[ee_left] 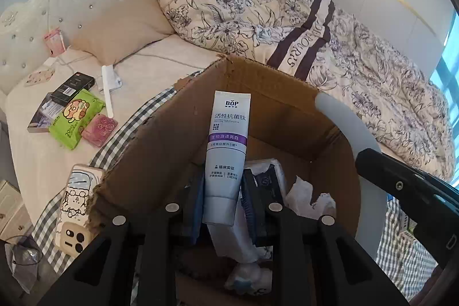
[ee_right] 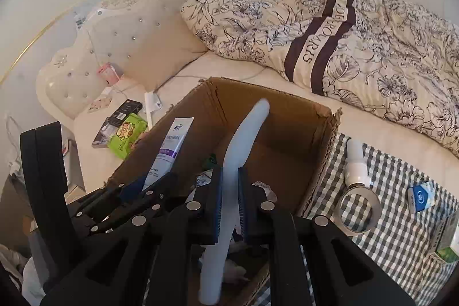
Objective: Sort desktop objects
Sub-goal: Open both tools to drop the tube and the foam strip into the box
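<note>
My left gripper (ee_left: 222, 200) is shut on a pale blue toothpaste tube (ee_left: 226, 145), cap end down, above an open cardboard box (ee_left: 275, 102). The box holds crumpled tissue (ee_left: 304, 200) and dark packets. In the right wrist view, my right gripper (ee_right: 229, 197) is shut on a long white curved plastic piece (ee_right: 243, 145), which reaches over the same box (ee_right: 289, 139). The left gripper (ee_right: 134, 200) with the tube (ee_right: 172, 148) shows at the box's left wall. The right gripper's black body (ee_left: 407, 191) and the white piece (ee_left: 347, 128) appear at the right of the left wrist view.
The box stands on a checked cloth (ee_right: 396, 220) on a bed. Left of it lie a phone in a cartoon case (ee_left: 77, 208), a green wipes pack (ee_left: 74, 119), a pink item (ee_left: 99, 129) and a black box (ee_left: 73, 88). On the right are a tape roll (ee_right: 358, 208), a white bottle (ee_right: 355, 162), a blue tissue pack (ee_right: 421, 195) and a floral quilt (ee_right: 373, 48).
</note>
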{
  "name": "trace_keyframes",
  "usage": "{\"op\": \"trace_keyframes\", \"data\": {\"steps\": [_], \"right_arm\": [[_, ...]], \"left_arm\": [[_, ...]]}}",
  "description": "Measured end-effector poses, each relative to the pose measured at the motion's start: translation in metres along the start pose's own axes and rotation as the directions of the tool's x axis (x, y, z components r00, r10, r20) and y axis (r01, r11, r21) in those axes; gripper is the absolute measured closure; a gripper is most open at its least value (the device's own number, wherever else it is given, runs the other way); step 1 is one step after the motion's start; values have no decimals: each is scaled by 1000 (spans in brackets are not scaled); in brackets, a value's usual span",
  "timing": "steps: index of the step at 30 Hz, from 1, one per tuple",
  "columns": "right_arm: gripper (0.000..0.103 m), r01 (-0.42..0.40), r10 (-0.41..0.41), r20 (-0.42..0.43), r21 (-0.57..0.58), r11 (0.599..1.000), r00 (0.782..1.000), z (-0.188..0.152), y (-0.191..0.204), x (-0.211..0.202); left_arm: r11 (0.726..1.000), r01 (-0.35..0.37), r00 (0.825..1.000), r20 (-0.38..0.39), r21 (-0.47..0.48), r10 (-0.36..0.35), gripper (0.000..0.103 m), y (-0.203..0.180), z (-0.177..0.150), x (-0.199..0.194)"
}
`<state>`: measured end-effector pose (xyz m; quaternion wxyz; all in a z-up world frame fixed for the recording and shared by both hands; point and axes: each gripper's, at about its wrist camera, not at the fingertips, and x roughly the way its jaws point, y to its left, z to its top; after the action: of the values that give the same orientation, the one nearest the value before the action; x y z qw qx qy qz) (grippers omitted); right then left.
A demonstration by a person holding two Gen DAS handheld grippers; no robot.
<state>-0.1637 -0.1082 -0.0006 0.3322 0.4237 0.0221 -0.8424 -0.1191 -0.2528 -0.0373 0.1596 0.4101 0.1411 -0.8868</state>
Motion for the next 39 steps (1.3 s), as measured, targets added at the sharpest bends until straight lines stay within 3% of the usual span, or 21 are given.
{"op": "trace_keyframes", "data": {"steps": [4,6,7,8,21,30,32,34,39], "right_arm": [[85,16,-16,-9,13,1000,1000,0,-6,4],[71,28,-28,-3,24,999,1000,0,-10,1],[68,24,-24,14,29,999,1000,0,-13,-4],[68,25,-25,21,27,999,999,0,-14,-7],[68,50,-55,74,63,997,996,-9,-41,-65],[60,56,-63,116,66,996,991,-25,-41,-109],[41,58,-66,123,70,996,990,-29,-42,-117],[30,70,-81,145,76,995,986,-34,-43,-128],[29,90,-103,152,92,992,983,-44,-51,-145]], "left_arm": [[1000,-2,999,-35,-5,2,74,-5,1,9],[1000,-13,999,-52,-7,13,44,-7,2,10],[1000,-28,998,-51,-13,27,19,-8,3,8],[999,-39,999,-34,-23,38,14,-8,2,5],[999,-34,999,-8,-13,34,14,-40,-4,-34],[998,-43,999,8,-34,43,14,-46,-14,-67],[999,-40,999,16,-35,41,14,-47,-17,-75],[999,-36,999,22,-32,37,13,-49,-20,-81],[1000,-23,999,40,-8,23,11,-60,-27,-96]]}}
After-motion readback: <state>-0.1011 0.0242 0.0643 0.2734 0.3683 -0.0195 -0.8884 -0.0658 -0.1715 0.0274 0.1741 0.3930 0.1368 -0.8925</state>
